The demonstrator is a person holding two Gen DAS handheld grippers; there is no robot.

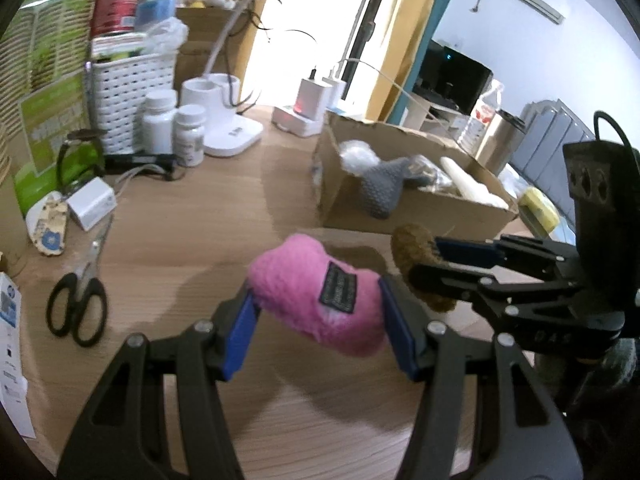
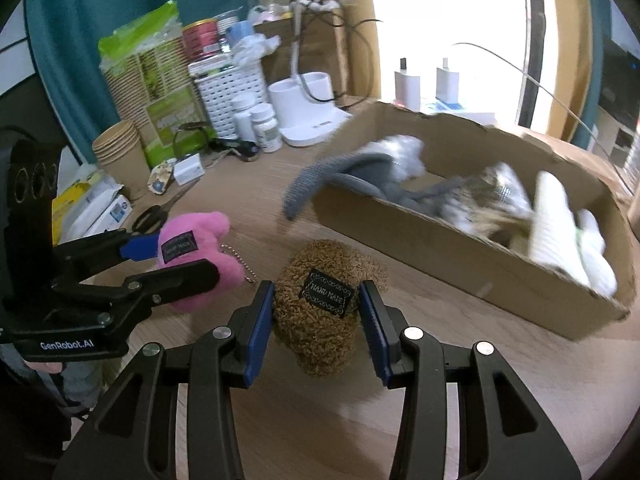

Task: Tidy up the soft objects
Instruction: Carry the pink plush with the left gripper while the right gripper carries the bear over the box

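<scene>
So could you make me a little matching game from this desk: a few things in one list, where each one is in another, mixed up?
Things:
1. pink plush
2. brown plush
3. grey knitted toy
4. scissors

Places:
A. draped over the cardboard box edge
B. flat on the desk
C. between the right gripper pads
D. between the left gripper pads

Pairs: 1-D, 2-C, 3-A, 4-B

Left gripper (image 1: 318, 322) level over the desk (image 1: 180, 240), jaws clamped from both sides on the pink plush (image 1: 320, 300). Right gripper (image 2: 316, 316) just beside it, angled inward, jaws pressed on the brown plush (image 2: 320, 304). Both plush pieces apparently lifted slightly, though hard to tell. Blue pads (image 2: 260, 328) flat against the fabric
</scene>
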